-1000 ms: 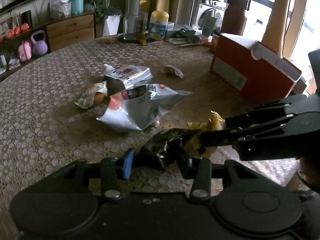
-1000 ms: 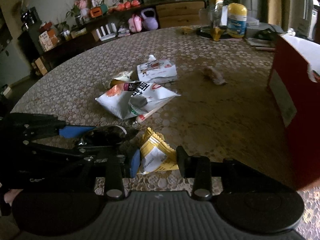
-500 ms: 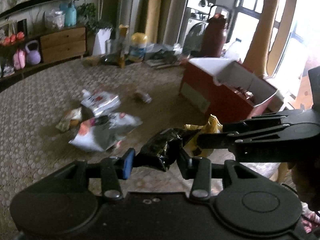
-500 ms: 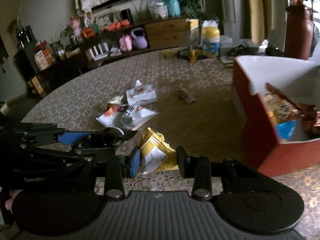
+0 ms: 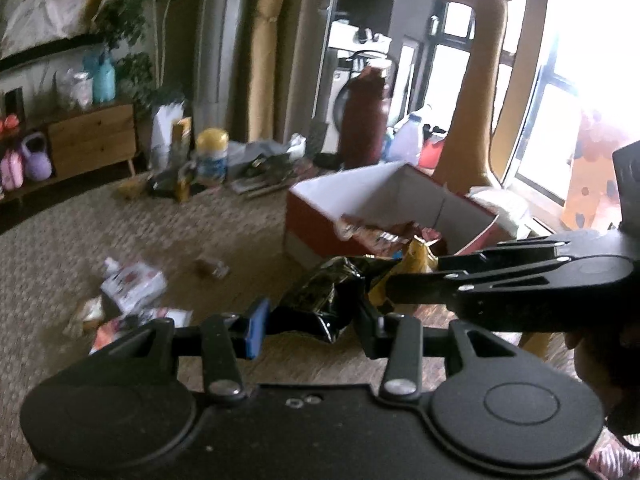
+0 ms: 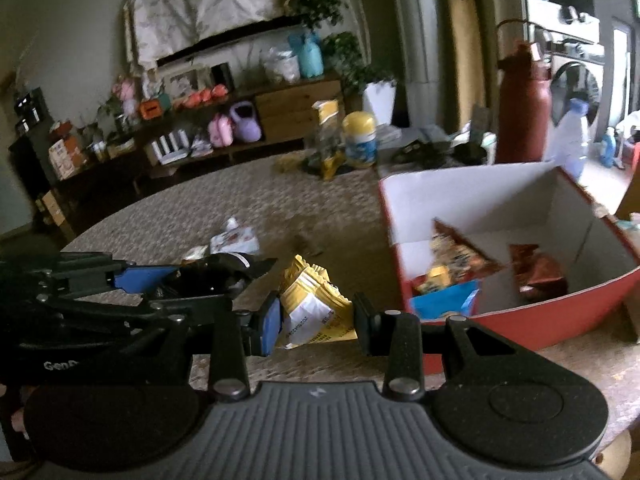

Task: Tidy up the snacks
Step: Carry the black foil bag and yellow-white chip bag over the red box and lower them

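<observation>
The left gripper had its jaws clamped on one crumpled black snack packet, and the right gripper pinched one yellow snack packet the same way, both packets held clear above the table. The two grippers sat side by side, each showing in the other's view as a dark linkage; in the left wrist view only a yellow tip of the right's packet peeked past its fingers. Just beyond stood one open red box with white inner walls; the right wrist view looked down into it and showed roughly four packets, orange, yellow, blue and reddish-brown, whereas the left wrist view caught only a blurred jumble at its near edge. On the table lay about three loose packets and one small brown wrapper, all smeared by blur, the nearest cut off behind the left gripper's body. A dark red flask and a yellow-lidded tub stood farther back.
</observation>
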Tool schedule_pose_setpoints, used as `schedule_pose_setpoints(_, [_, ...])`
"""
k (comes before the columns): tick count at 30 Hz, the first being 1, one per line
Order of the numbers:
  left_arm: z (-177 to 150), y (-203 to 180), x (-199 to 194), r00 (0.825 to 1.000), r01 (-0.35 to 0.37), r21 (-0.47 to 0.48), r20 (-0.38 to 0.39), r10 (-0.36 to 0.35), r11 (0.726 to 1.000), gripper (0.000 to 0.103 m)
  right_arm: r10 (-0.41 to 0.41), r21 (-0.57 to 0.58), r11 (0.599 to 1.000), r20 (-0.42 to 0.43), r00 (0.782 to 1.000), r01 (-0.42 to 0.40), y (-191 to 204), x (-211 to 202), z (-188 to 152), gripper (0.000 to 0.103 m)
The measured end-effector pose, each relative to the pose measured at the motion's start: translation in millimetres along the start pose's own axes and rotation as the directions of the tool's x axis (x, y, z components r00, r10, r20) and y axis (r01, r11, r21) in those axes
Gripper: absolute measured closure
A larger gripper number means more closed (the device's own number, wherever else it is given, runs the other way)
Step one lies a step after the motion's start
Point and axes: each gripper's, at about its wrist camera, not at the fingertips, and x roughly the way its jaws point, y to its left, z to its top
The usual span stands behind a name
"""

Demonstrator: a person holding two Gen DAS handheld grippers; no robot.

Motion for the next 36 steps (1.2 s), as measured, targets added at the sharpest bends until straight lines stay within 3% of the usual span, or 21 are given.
schedule_pose_setpoints(19, [62.8,-76.7,59.1,0.998,0.041,0.08,0.042,-0.044,0.996,0.06,-0.172,0.084,0.983,0.066,0.983,0.166,-102.7,-24.7,32.5,0.066])
schedule_pose_setpoints(26, [75.2,-92.6,92.3,0.998,0.047,0.108,0.022,-0.05,0.993,0.06,-0.237,0.13,0.965,0.062,0.969,0.228,-140.7,-11.8,46.3,0.066])
schedule_pose_setpoints(36, [83.4,-97.8,148.8,0.999,0.008,0.12,-0.041,-0.003,0.993,0.06,-0.287,0.206,0.937,-0.01,0.958,0.283,-187.7,27.9,45.2,0.066])
